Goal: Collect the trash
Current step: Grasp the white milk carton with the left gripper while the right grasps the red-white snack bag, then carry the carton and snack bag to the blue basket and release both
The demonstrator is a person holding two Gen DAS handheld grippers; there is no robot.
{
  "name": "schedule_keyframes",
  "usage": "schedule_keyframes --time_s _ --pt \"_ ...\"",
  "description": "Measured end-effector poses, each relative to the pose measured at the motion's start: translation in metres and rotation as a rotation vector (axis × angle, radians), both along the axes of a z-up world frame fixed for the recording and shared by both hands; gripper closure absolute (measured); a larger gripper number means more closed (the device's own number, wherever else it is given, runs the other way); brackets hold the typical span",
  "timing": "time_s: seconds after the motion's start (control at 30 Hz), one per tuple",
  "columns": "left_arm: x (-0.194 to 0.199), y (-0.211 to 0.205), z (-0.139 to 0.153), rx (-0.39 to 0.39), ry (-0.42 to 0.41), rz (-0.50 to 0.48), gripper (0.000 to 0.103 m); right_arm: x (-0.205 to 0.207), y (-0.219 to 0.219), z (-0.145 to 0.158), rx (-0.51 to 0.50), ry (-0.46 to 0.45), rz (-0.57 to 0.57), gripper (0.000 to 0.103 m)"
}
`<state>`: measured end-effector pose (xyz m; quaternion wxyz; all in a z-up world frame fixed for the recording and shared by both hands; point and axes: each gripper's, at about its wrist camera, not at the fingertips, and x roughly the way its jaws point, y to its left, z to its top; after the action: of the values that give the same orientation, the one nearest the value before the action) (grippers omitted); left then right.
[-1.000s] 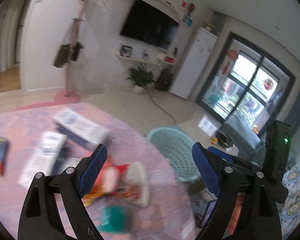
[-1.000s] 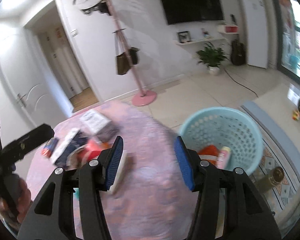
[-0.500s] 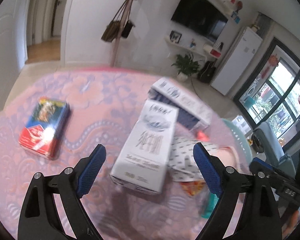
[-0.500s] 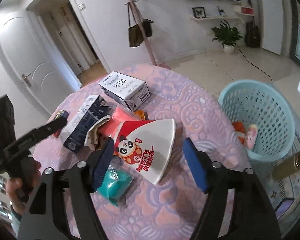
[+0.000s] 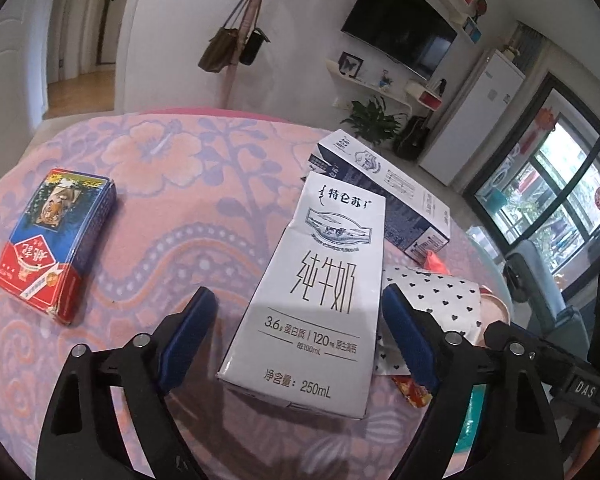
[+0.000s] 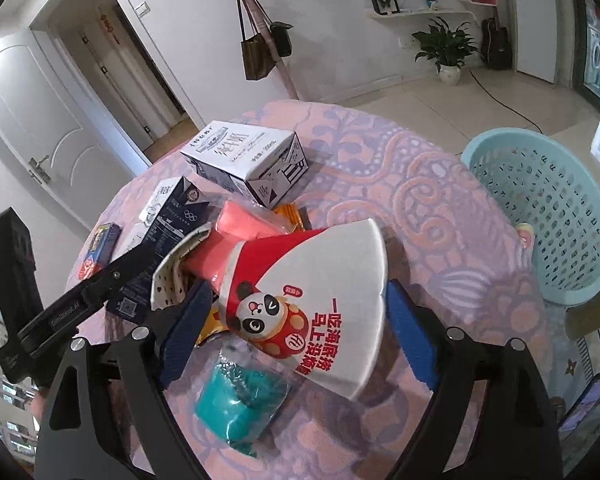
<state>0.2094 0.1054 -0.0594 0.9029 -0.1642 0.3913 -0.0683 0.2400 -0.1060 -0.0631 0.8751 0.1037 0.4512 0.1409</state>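
My left gripper is open, its jaws on either side of a white 250 mL milk carton lying on the pink tablecloth. A second blue-and-white carton lies behind it. My right gripper is open around a flattened red-and-white panda paper cup. A teal wrapper lies just below it. A pink bag, a heart-print paper cup and two cartons lie further back. A light blue basket stands right of the table.
A red-and-blue card pack lies at the table's left. The left gripper's handle crosses the right view's left side. A brown bottle stands by the basket. A coat stand, door and plant are behind.
Both grippers swung from the basket side back over the table and came down close. The left now straddles the milk carton; the right straddles the panda cup.
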Motion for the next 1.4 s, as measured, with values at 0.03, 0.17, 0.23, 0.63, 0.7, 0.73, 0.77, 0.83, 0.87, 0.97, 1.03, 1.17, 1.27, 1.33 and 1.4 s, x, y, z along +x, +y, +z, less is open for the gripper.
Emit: schedule_keyframes --time_s 0.03,0.17,0.23,0.63,0.7,0.73,0.77,0.83,0.87,0.97,1.03,1.17,1.27,1.33,1.4 --pt "0.0 -0.003 0.0 0.01 0.0 0.002 0.023 0.0 0.002 -0.002 -0.008 -0.005 -0.004 0.02" --pt "0.0 -0.014 0.002 0.085 0.006 0.013 0.028 -0.005 0.003 -0.009 -0.046 -0.029 -0.022 0.02" --pt "0.0 -0.018 0.004 0.112 0.006 0.01 0.037 -0.009 0.003 -0.006 -0.039 -0.053 -0.019 0.022" --pt "-0.026 -0.019 0.023 0.101 -0.139 0.012 0.051 -0.042 0.007 0.018 -0.045 -0.282 0.021 0.027" --pt "-0.032 -0.017 0.03 0.082 -0.172 0.015 0.051 -0.043 0.004 0.021 -0.029 -0.29 0.015 0.027" --pt "-0.035 -0.018 0.033 0.072 -0.186 0.016 0.051 -0.043 0.003 0.023 -0.023 -0.289 0.015 0.027" --pt "-0.038 -0.018 0.037 0.063 -0.199 0.018 0.051 -0.043 0.001 0.024 -0.015 -0.288 0.016 0.027" --pt "-0.046 -0.024 0.048 0.054 -0.23 0.012 0.051 -0.045 -0.004 0.028 -0.013 -0.293 0.018 0.027" --pt "-0.05 -0.027 0.054 0.054 -0.245 0.002 0.051 -0.047 -0.006 0.032 -0.02 -0.306 0.015 0.027" --pt "-0.058 -0.044 0.072 0.052 -0.282 -0.036 0.051 -0.052 -0.02 0.048 -0.019 -0.342 -0.002 0.027" --pt "-0.06 -0.057 0.084 0.043 -0.304 -0.065 0.051 -0.054 -0.029 0.059 -0.016 -0.362 -0.019 0.027" --pt "-0.062 -0.089 0.107 0.047 -0.345 -0.119 0.051 -0.054 -0.058 0.079 -0.025 -0.404 -0.072 0.027" --pt "-0.06 -0.11 0.116 0.056 -0.361 -0.149 0.051 -0.052 -0.084 0.089 -0.026 -0.426 -0.12 0.027" --pt "-0.054 -0.127 0.121 0.054 -0.364 -0.175 0.051 -0.049 -0.1 0.093 -0.031 -0.433 -0.149 0.027" --pt "-0.048 -0.145 0.124 0.055 -0.362 -0.199 0.051 -0.045 -0.118 0.095 -0.051 -0.436 -0.187 0.027"
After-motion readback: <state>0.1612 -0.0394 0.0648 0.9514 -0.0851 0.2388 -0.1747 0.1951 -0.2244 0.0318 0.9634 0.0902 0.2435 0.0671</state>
